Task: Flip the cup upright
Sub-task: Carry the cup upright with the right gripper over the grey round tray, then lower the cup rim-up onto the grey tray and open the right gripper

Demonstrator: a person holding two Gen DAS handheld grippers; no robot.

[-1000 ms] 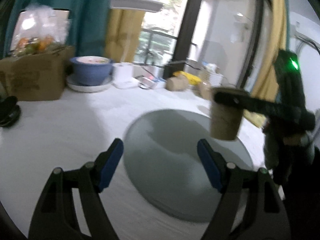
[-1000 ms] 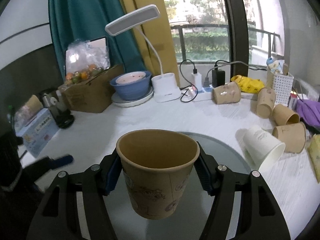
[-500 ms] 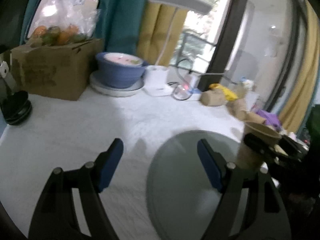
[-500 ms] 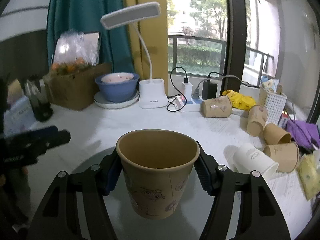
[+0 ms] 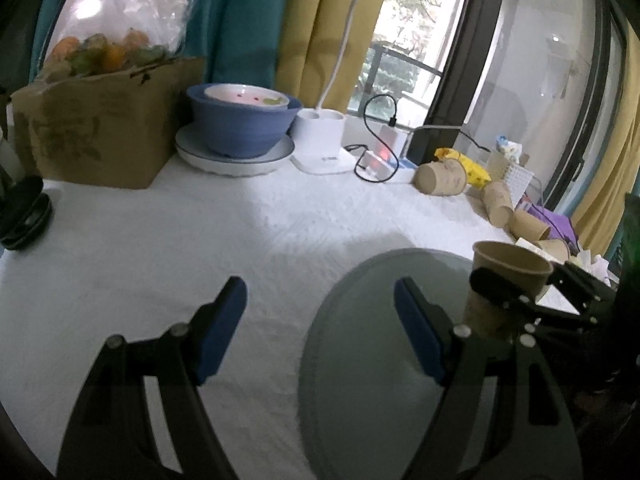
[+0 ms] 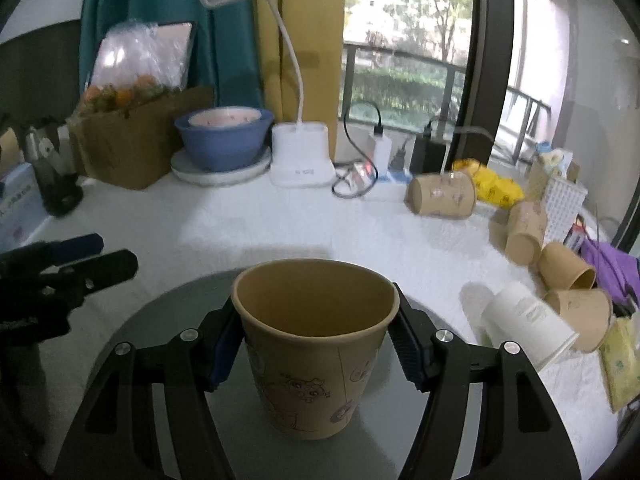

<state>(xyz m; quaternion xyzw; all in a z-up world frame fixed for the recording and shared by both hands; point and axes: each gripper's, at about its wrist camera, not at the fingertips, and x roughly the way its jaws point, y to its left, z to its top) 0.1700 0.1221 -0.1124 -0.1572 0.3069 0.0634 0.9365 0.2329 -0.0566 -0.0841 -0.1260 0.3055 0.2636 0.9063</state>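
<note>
My right gripper [image 6: 316, 344] is shut on a brown paper cup [image 6: 316, 352] with cartoon drawings. The cup is upright, mouth up, over a round grey mat [image 6: 160, 344]; I cannot tell whether its base touches the mat. In the left wrist view the same cup [image 5: 504, 280] stands at the mat's [image 5: 360, 360] right edge, held by the right gripper [image 5: 520, 292]. My left gripper [image 5: 320, 332] is open and empty, above the white table to the left of the mat. It also shows in the right wrist view [image 6: 80, 256].
Several brown cups [image 6: 440, 196] and a white cup [image 6: 528, 320] lie on their sides at the right. A desk lamp [image 6: 302, 156], blue bowl [image 6: 222, 140], cardboard box of fruit [image 6: 136, 136] and power strip with cables [image 6: 372, 176] stand along the back.
The left gripper has swung left, away from the mat and cup. The right gripper has kept hold of the upright cup and brought it lower over the mat.
</note>
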